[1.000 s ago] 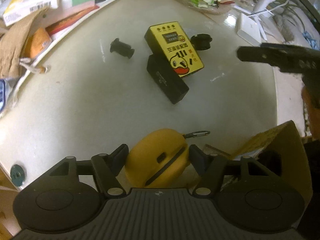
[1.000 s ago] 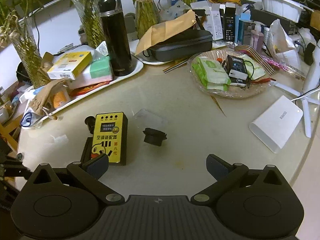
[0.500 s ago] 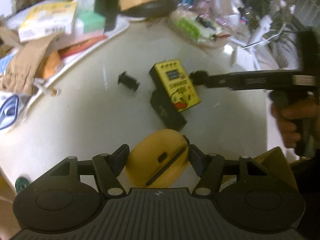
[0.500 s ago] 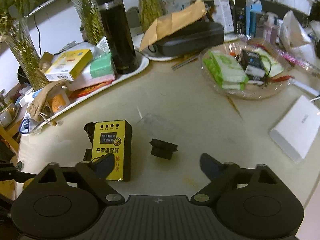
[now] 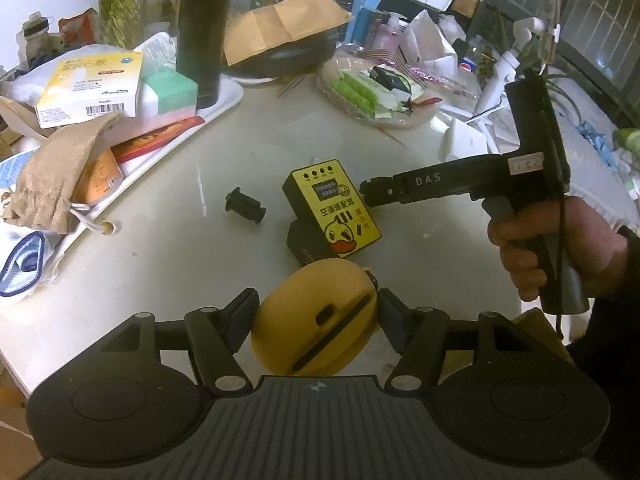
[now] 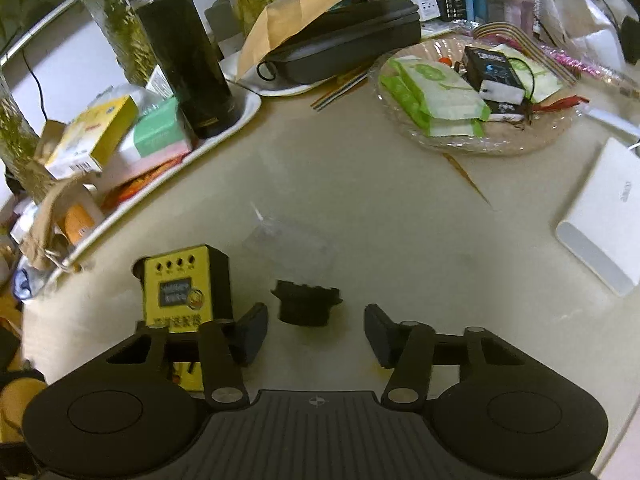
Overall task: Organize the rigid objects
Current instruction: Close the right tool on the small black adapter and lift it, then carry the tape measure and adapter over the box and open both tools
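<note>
the right gripper [image 6: 316, 334] has its jaws released, straddling the small black flanged part [image 6: 306, 307] that lies on the desk [image 6: 380, 216] just right of the yellow adapter box [image 6: 182, 294]. to do this well, it should likely settle lower, centre the part between the jaws and close across its ribbed body without nudging the box. the part looks short, dark and stubby, with a wider collar. the left gripper [image 5: 316, 318] is clenched on a round yellow case [image 5: 316, 320], just in front of the box.
</note>
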The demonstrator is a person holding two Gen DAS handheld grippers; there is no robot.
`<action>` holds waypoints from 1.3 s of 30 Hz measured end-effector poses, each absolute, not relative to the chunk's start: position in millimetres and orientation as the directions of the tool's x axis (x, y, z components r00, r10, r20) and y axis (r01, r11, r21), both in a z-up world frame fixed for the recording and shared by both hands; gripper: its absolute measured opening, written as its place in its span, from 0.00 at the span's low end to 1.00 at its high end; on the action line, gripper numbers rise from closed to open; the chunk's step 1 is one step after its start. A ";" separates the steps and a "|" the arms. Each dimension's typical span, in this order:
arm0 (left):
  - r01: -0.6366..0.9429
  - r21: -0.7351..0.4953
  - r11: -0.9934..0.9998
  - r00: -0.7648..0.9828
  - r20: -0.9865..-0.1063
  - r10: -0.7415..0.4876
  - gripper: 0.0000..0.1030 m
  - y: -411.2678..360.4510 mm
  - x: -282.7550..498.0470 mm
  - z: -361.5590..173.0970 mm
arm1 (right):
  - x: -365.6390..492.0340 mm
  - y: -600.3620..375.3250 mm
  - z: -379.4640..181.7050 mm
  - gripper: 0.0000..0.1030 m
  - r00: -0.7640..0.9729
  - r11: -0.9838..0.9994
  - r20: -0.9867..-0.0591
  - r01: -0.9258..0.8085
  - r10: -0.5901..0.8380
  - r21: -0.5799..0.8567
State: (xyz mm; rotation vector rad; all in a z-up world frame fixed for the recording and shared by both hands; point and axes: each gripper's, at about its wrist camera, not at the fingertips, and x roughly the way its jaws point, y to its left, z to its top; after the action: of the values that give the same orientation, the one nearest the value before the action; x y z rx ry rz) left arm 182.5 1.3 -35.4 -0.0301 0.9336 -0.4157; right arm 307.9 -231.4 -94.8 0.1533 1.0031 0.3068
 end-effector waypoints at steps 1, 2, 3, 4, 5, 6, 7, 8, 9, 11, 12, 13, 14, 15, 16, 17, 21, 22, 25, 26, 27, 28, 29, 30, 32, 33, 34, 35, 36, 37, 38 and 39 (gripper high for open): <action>0.333 -0.202 0.921 0.524 -0.773 -0.359 0.61 1.8 182.3 -35.4 | 308.8 -230.0 -95.7 0.47 0.498 0.948 -0.807 -0.181 0.319 0.262; 0.333 -0.202 0.921 0.526 -0.771 -0.359 0.61 2.5 182.5 -35.1 | 309.6 -228.8 -96.6 0.41 0.496 0.949 -0.809 -0.179 0.316 0.261; 0.332 -0.204 0.921 0.527 -0.769 -0.360 0.61 3.4 182.5 -34.8 | 310.4 -228.0 -97.3 0.38 0.492 0.948 -0.810 -0.179 0.317 0.263; 0.330 -0.206 0.921 0.529 -0.768 -0.361 0.61 4.1 182.5 -34.5 | 311.1 -227.5 -98.0 0.33 0.491 0.948 -0.811 -0.179 0.318 0.263; 0.330 -0.207 0.921 0.530 -0.767 -0.362 0.62 4.4 182.4 -34.3 | 311.3 -227.4 -98.2 0.30 0.492 0.949 -0.811 -0.177 0.316 0.262; 0.329 -0.207 0.921 0.531 -0.766 -0.362 0.62 4.5 182.4 -34.2 | 310.8 -227.2 -97.7 0.30 0.493 0.951 -0.814 -0.173 0.307 0.255; 0.328 -0.207 0.922 0.531 -0.767 -0.361 0.62 4.5 182.4 -34.3 | 310.0 -226.8 -96.9 0.30 0.492 0.955 -0.819 -0.170 0.296 0.243; 0.328 -0.206 0.922 0.531 -0.767 -0.360 0.61 4.3 182.4 -34.5 | 309.4 -226.6 -96.0 0.30 0.492 0.958 -0.822 -0.169 0.287 0.233; 0.329 -0.205 0.922 0.530 -0.768 -0.360 0.61 3.9 182.5 -34.6 | 308.3 -226.0 -94.8 0.30 0.493 0.959 -0.823 -0.173 0.283 0.226; 0.331 -0.199 0.922 0.530 -0.769 -0.356 0.61 2.9 182.2 -34.3 | 305.8 -224.4 -91.7 0.30 0.494 0.957 -0.821 -0.188 0.286 0.219; 0.333 -0.197 0.922 0.532 -0.769 -0.356 0.61 2.5 181.8 -33.9 | 304.4 -223.6 -89.8 0.30 0.495 0.956 -0.820 -0.195 0.287 0.217; 0.333 -0.198 0.922 0.532 -0.768 -0.356 0.62 2.7 181.6 -33.8 | 302.5 -222.7 -87.1 0.30 0.498 0.956 -0.818 -0.201 0.287 0.213; 0.332 -0.199 0.922 0.533 -0.767 -0.358 0.61 3.0 181.5 -33.5 | 301.1 -221.9 -84.4 0.30 0.502 0.956 -0.815 -0.206 0.288 0.211; 0.331 -0.200 0.922 0.534 -0.766 -0.358 0.61 3.2 181.0 -33.0 | 299.1 -221.4 -81.5 0.30 0.507 0.955 -0.812 -0.211 0.291 0.210; 0.329 -0.200 0.923 0.537 -0.764 -0.357 0.61 3.6 180.5 -32.3 | 297.1 -221.3 -78.6 0.30 0.512 0.954 -0.807 -0.214 0.294 0.212; 0.328 -0.199 0.923 0.539 -0.763 -0.356 0.61 3.9 180.0 -31.9 | 294.9 -221.3 -75.8 0.30 0.517 0.953 -0.803 -0.217 0.297 0.213; 0.321 -0.195 0.927 0.547 -0.761 -0.349 0.61 4.7 178.1 -29.9 | 286.4 -223.4 -67.9 0.30 0.530 0.954 -0.796 -0.222 0.293 0.203; 0.319 -0.191 0.928 0.550 -0.760 -0.346 0.61 4.8 177.5 -29.3 | 283.9 -223.5 -65.5 0.30 0.533 0.954 -0.795 -0.228 0.290 0.195; 0.308 -0.157 0.938 0.562 -0.765 -0.313 0.61 3.3 175.7 -27.9 | 274.6 -222.1 -58.2 0.30 0.547 0.952 -0.785 -0.250 0.290 0.178; 0.303 -0.149 0.941 0.567 -0.766 -0.304 0.61 3.2 175.2 -27.6 | 271.7 -221.4 -56.1 0.30 0.552 0.951 -0.782 -0.256 0.291 0.174; 0.301 -0.145 0.943 0.569 -0.766 -0.299 0.61 3.1 175.0 -27.2 | 268.6 -221.0 -54.3 0.30 0.554 0.950 -0.779 -0.261 0.292 0.170; 0.297 -0.141 0.944 0.572 -0.765 -0.295 0.61 3.0 174.4 -26.7 | 265.2 -220.6 -52.8 0.30 0.556 0.949 -0.778 -0.265 0.293 0.168; 0.296 -0.138 0.945 0.575 -0.764 -0.291 0.61 2.9 173.9 -25.6 | 262.1 -220.5 -51.1 0.30 0.559 0.949 -0.775 -0.269 0.295 0.167; 0.296 -0.134 0.946 0.579 -0.762 -0.289 0.61 2.9 173.0 -24.6 | 258.7 -220.8 -49.2 0.30 0.562 0.948 -0.772 -0.272 0.298 0.167; 0.294 -0.129 0.947 0.586 -0.759 -0.285 0.62 2.5 170.3 -22.4 | 251.6 -221.5 -45.4 0.30 0.572 0.948 -0.765 -0.275 0.294 0.159; 0.293 -0.126 0.948 0.590 -0.756 -0.283 0.61 2.2 168.6 -21.0 | 247.6 -221.9 -43.4 0.30 0.577 0.948 -0.762 -0.279 0.294 0.155; 0.293 -0.122 0.948 0.595 -0.753 -0.281 0.61 1.9 166.1 -19.8 | 244.7 -222.5 -41.9 0.30 0.579 0.947 -0.760 -0.284 0.296 0.153; 0.291 -0.116 0.949 0.601 -0.750 -0.276 0.61 1.3 164.2 -18.7 | 241.5 -223.4 -40.5 0.30 0.582 0.946 -0.757 -0.286 0.296 0.150; 0.289 -0.101 0.952 0.610 -0.747 -0.265 0.61 0.2 160.9 -17.2 | 237.5 -224.5 -39.1 0.30 0.585 0.946 -0.755 -0.286 0.297 0.151; 0.287 -0.085 0.954 0.619 -0.743 -0.253 0.61 -1.0 158.1 -15.9 | 233.5 -226.1 -37.9 0.30 0.586 0.946 -0.752 -0.284 0.300 0.156; 0.285 -0.069 0.956 0.629 -0.739 -0.241 0.61 -2.7 155.3 -14.3 | 229.8 -227.2 -36.8 0.30 0.588 0.946 -0.751 -0.283 0.302 0.159; 0.285 -0.059 0.957 0.636 -0.735 -0.235 0.61 -3.7 152.6 -12.9 | 225.4 -228.4 -35.2 0.30 0.591 0.946 -0.748 -0.282 0.302 0.159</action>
State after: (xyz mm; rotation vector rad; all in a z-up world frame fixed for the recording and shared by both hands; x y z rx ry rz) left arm 152.6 -3.7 -12.9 0.0649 0.8301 -0.2970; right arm 225.4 -228.4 -35.2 0.0248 0.8747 0.3400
